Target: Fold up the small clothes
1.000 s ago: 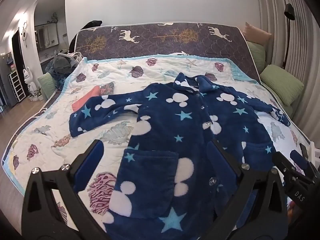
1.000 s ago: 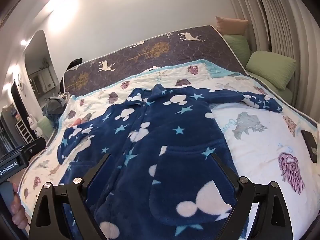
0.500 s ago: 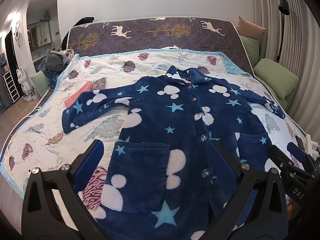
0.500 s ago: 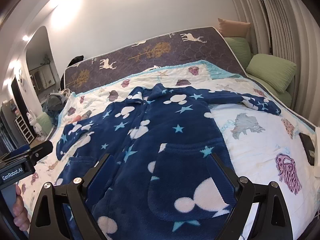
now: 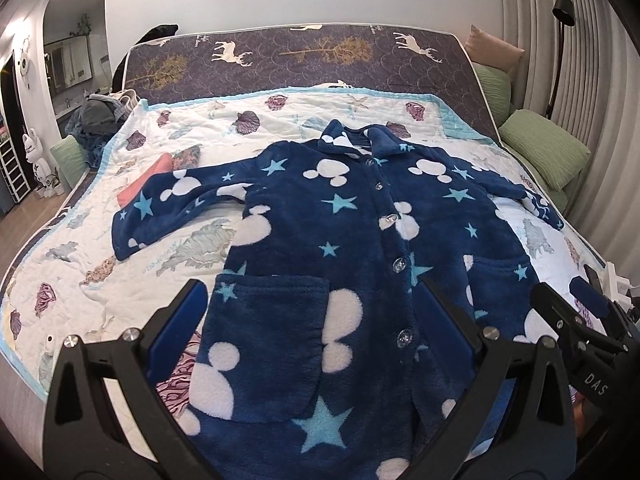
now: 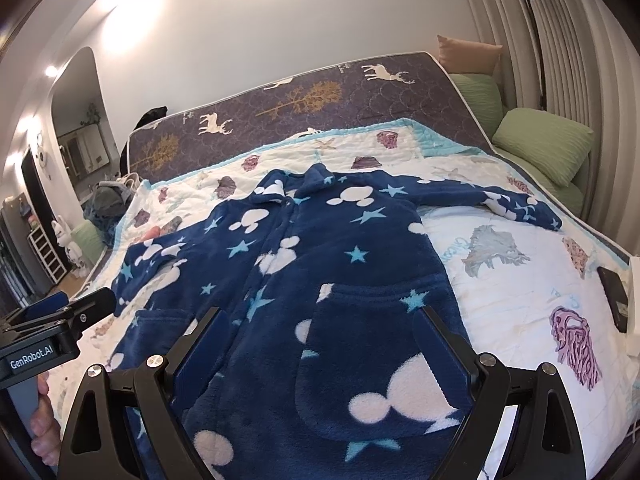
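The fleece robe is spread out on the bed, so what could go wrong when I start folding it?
The blue fleece robe looks thick, so open left tongs or right tongs might pinch only the top layer. A coral cloth lying beside one sleeve could get dragged along. A dark phone near the quilt edge might get knocked.

the robe (image 5: pixel 340 216) is thick, fuzzy matt fleece with glossy plastic buttons; the quilt (image 5: pixel 192 256) is smooth stitched cloth; the fingers (image 5: pixel 180 320) look matt plastic.
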`<state>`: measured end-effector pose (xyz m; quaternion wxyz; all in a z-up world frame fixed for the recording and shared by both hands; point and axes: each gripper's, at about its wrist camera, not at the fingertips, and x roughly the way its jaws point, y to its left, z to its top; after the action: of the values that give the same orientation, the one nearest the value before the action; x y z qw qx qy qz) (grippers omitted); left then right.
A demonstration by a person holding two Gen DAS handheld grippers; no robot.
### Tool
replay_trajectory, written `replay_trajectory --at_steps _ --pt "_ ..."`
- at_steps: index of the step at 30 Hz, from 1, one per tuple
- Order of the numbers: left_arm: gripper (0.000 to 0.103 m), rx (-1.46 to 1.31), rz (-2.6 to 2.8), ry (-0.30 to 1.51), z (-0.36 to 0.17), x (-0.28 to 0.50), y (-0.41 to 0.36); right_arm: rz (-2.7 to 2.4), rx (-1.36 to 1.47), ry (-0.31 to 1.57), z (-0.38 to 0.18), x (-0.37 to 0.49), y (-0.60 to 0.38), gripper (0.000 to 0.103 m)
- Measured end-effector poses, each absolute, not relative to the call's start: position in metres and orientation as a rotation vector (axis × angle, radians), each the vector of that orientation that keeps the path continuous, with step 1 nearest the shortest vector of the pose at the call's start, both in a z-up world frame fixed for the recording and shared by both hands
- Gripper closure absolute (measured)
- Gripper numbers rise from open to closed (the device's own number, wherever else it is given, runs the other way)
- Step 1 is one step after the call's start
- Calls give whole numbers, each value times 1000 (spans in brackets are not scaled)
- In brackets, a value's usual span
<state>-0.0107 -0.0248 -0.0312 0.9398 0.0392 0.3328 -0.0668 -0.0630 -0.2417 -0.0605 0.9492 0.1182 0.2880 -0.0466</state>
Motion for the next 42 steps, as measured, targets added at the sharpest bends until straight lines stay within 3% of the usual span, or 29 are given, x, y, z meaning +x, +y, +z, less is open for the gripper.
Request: replay_trajectory --at_steps 42 --pt "1 83 -169 740 -50 -9 -28 -169 224 594 -60 -57 -242 8"
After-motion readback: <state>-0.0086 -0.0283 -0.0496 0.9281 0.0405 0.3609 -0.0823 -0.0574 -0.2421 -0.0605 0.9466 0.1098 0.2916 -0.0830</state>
